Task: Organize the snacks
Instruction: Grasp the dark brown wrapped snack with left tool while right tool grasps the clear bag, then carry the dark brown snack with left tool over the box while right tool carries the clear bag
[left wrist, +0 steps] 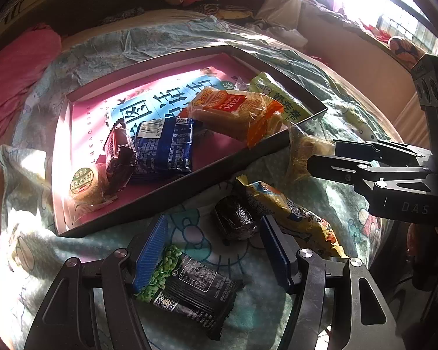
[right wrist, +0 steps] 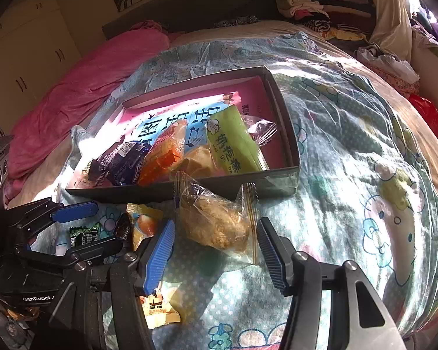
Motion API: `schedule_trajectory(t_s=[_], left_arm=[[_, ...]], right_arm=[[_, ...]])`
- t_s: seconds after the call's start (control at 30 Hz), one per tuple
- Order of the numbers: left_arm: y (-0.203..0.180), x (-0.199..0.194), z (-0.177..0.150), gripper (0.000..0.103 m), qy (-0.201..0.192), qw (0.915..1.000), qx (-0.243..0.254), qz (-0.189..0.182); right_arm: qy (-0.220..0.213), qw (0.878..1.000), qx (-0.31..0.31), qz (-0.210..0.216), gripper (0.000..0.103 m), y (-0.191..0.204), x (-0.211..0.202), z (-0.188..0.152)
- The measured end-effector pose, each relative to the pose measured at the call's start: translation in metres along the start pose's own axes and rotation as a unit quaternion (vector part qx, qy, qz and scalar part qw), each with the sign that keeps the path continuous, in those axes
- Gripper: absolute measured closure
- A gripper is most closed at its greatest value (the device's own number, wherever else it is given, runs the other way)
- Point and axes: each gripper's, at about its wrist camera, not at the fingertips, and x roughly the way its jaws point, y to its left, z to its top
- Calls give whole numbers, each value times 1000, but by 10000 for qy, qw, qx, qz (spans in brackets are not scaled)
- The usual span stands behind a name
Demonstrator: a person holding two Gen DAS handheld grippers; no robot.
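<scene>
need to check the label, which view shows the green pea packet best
The left wrist view: the green pea packet lies large between the open left tongs, its printed back readable. The right wrist view shows only a small, partly hidden sliver behind the left tongs.

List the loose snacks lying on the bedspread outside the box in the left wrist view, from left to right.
Green-and-black packet → small dark foil-wrapped snack → yellow printed bag. The clear-wrapped pastry lies farther back, by the right gripper; it overlaps the yellow bag's span, so I leave it out.
</scene>
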Motion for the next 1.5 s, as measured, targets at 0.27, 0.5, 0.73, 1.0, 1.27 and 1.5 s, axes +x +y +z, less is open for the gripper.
schedule_trajectory(t_s=[0.27,0.5,0.73,1.0,1.27,1.5], left_arm=[[-1,13,2,36,122,9999,-34,-60],[-2,18,3,44,154,9998,-81,-116],[-5,22,3,53,159,9997,-56,-180],[-8,25,4,65,163,9995,-24,-269],[-7,23,4,66,128,9994,-49,-311],[-3,10,6,66,-21,9991,-136,-396]], right_arm=[[87,9999,98,43,41,-4,14,0],[68,9999,87,88,40,-1,22,2],[32,9997,-100,206,40,4,27,2],[38,9986,-258,464,51,10,27,0],[5,9983,-193,550,52,5,17,-4],[-122,9978,-133,631,52,5,1,-1]])
